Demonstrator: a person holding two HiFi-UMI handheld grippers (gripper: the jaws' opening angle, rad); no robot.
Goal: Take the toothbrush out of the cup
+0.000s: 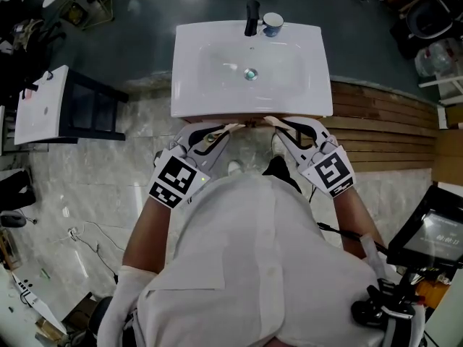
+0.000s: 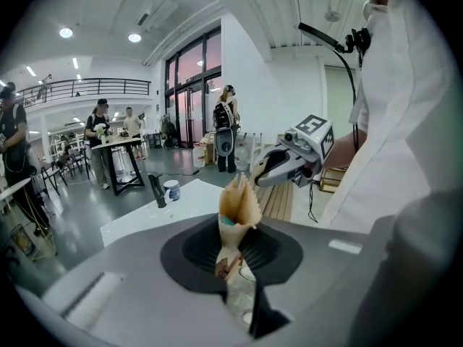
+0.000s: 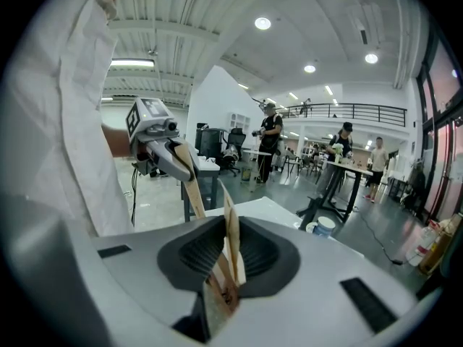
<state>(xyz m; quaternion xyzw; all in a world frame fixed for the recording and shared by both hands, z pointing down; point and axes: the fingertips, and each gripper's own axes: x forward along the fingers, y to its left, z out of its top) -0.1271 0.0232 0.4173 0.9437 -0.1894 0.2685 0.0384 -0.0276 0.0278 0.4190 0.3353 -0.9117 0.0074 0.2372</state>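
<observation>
A white and blue cup (image 1: 273,24) stands at the back rim of a white sink (image 1: 195,100), right of the black faucet (image 1: 252,16). I cannot make out a toothbrush in it. The cup (image 2: 171,190) also shows far ahead in the left gripper view, and low on the right as the cup (image 3: 323,227) in the right gripper view. My left gripper (image 1: 235,127) and right gripper (image 1: 269,120) hover side by side at the sink's near edge, far from the cup. Left gripper (image 2: 239,184) and right gripper (image 3: 225,191) have their tan pads together on nothing.
A second white basin on a black stand (image 1: 43,103) sits to the left. A wooden slat platform (image 1: 383,121) lies to the right. Cables (image 1: 79,237) trail over the marble floor. People stand around a black table (image 2: 119,150) in the background.
</observation>
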